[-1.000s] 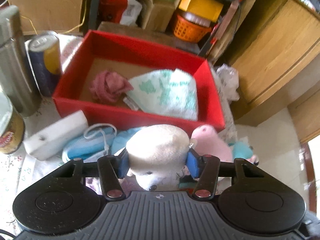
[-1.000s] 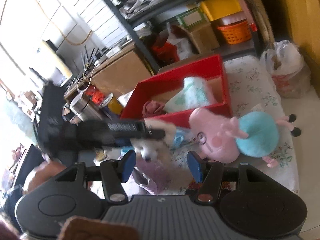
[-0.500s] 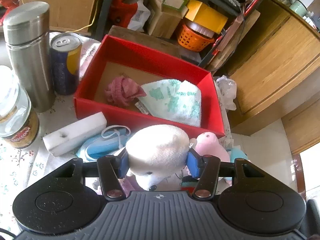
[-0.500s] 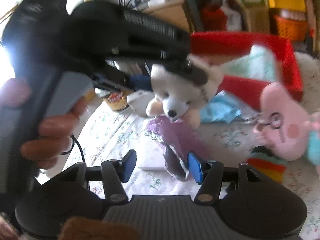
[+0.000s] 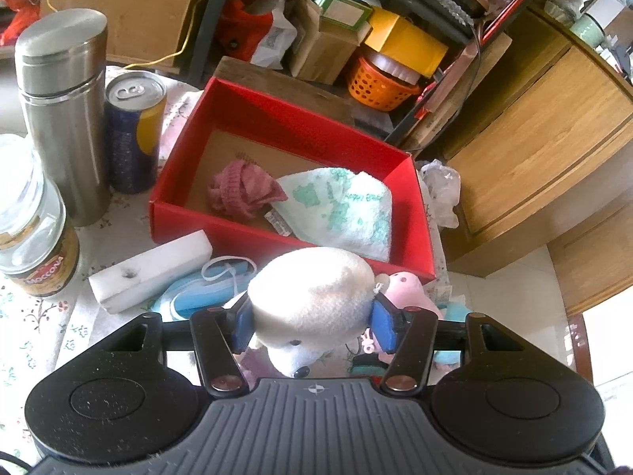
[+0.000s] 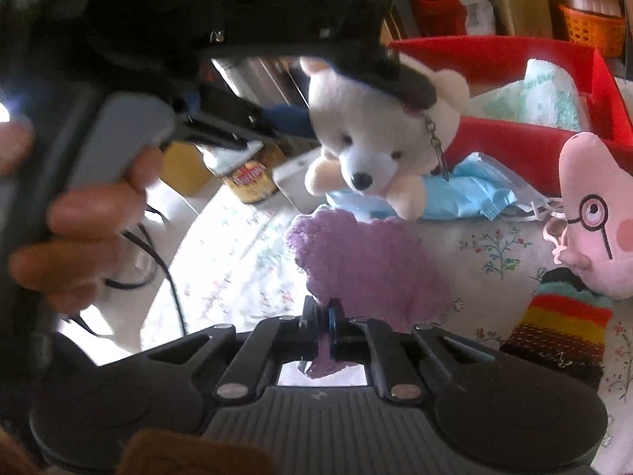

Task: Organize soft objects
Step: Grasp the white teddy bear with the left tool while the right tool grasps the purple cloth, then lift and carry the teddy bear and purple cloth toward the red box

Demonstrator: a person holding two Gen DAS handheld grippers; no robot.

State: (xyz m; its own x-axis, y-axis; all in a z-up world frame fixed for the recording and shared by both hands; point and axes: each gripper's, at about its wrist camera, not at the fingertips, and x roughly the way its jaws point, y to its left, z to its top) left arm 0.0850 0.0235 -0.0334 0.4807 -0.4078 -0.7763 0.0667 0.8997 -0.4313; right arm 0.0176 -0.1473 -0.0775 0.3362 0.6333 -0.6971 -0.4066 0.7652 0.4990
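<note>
On the far left of the flowered tablecloth (image 5: pixel 43 316) stand a Moccona coffee jar (image 5: pixel 31 237), a steel flask (image 5: pixel 65 111) and a blue and yellow drink can (image 5: pixel 134 134), close together. Just right of the can sits the red box (image 5: pixel 221 221), open-topped, holding a pink knitted piece (image 5: pixel 241 190) on its left side and a white cloth with green print (image 5: pixel 344 206) on its right, the two touching. Near the box's front wall lie a white foam block (image 5: pixel 150 273) and, beside it, a blue face mask (image 5: pixel 205 297).

The left gripper (image 5: pixel 312 324) is raised over the near edge of the table, its blue pads clamped on either side of the head of a white plush bear (image 5: pixel 312 297). From the right wrist view the bear hangs face-down clear of the table, a small chain trailing from its neck.

Below the bear, a purple knitted cloth (image 6: pixel 368 261) is pinched at its near edge by the right gripper (image 6: pixel 322 324), whose fingers are drawn together on the fabric. The cloth appears slightly lifted, though I cannot tell whether any of it touches the table.

To the right lie a rainbow-striped sock (image 6: pixel 561 328) and a pink pig plush (image 6: pixel 597 217), the pig just in front of the box's right corner.
</note>
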